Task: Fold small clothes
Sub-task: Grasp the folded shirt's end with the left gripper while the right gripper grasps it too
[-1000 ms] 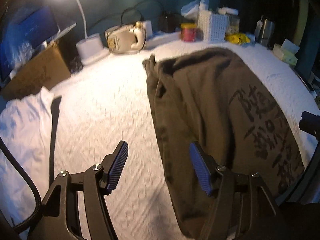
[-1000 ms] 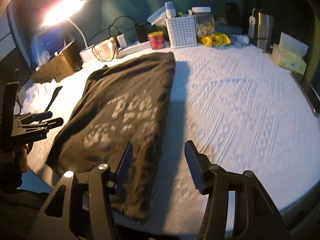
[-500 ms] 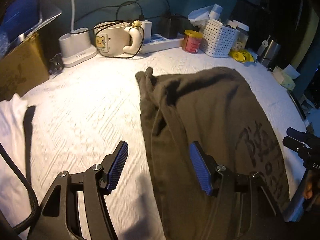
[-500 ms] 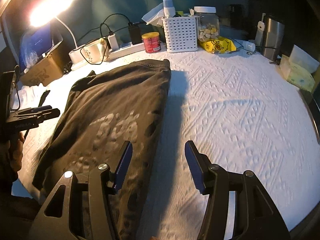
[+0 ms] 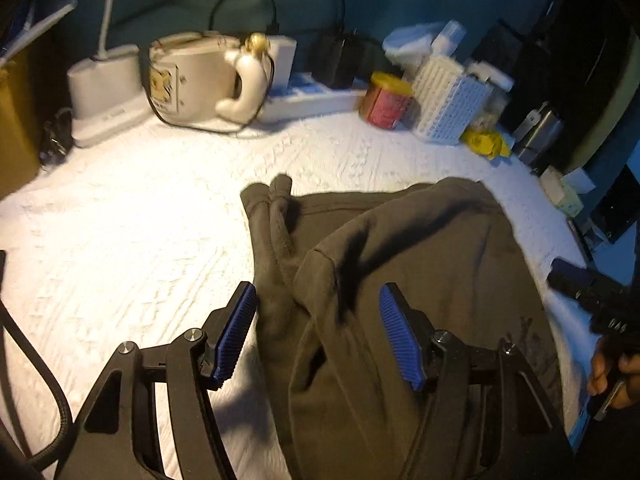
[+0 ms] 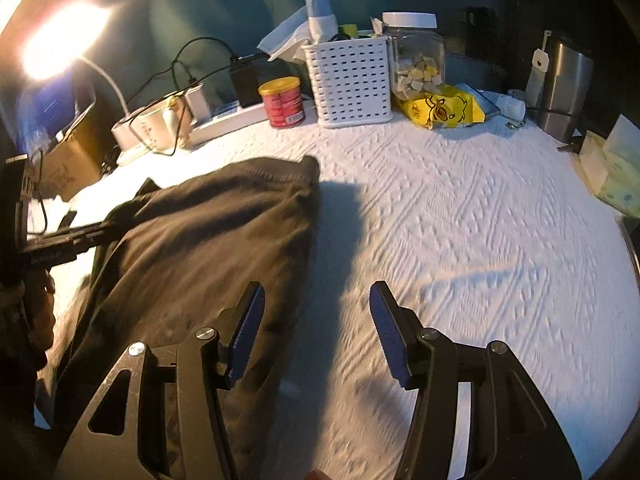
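Left gripper [image 5: 318, 336] is hovering low over the left edge of the olive-brown shirt [image 5: 400, 264], tilting forward and down; black frame, ribbed blue pads [image 5: 236, 336]. Jaws are standing wide apart, holding nothing; the bunched sleeve and a raised fold are lying between the fingers below, and contact is not clear. The shirt is soft knit, folded lengthwise, lying on the white textured bedspread [image 5: 120, 240] with dark print showing near its right edge. In the right wrist view the left gripper [image 6: 92, 234] is showing side-on at the shirt's [image 6: 208, 248] far left edge, with the person's hand under it.

Right gripper [image 6: 316, 332] is hovering over the shirt's right edge, pointing toward the back of the table; its left pad [image 6: 246, 334] is sitting above the cloth, the right pad above bare bedspread [image 6: 460, 220]. Jaws wide, gripping nothing. Part of it is also showing at the right rim of the left wrist view [image 5: 580, 288], held by a hand [image 5: 612, 372].

Along the back: bright lamp [image 6: 60, 40], cream mug [image 5: 192, 76], red tin [image 6: 282, 102], white perforated basket [image 6: 348, 80], clear jar [image 6: 416, 56], yellow packet [image 6: 444, 110], steel canister [image 6: 568, 84].
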`<state>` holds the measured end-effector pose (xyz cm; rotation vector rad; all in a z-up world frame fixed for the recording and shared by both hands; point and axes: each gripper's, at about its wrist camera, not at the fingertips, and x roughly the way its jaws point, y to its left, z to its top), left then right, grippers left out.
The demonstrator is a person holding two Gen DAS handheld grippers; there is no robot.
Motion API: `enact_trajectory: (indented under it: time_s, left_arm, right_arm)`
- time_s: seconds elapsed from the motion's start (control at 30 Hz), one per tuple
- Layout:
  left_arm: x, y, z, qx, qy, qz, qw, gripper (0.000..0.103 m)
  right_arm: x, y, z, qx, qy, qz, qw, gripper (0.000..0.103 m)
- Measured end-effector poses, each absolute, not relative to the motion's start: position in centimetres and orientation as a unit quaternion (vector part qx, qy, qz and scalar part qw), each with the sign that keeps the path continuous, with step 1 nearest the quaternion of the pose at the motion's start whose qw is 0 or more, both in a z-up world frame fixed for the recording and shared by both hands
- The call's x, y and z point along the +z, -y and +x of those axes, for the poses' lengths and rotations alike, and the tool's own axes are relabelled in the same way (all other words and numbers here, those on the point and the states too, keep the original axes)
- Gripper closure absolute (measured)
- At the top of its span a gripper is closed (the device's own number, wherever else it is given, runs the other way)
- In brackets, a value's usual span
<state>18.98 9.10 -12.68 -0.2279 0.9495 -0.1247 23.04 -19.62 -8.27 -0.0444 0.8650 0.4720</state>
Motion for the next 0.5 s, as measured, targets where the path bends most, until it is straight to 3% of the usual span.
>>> enact_trajectory:
  time_s: [0.2, 0.5]
  left_arm:
    - [-13.1, -8.1, 20.2, -0.066, -0.464, -0.087, 0.879, 0.025]
    - [-13.2, -4.9, 20.3, -0.132, -0.467, -0.046, 0.873, 0.026]
  right_arm:
    - [-8.6, 19.3, 25.6, 0.241, -0.410, -0.001, 0.879, 0.045]
    - [-10.4, 16.9, 28.4, 0.281, -0.428, 0.016, 0.859, 0.045]
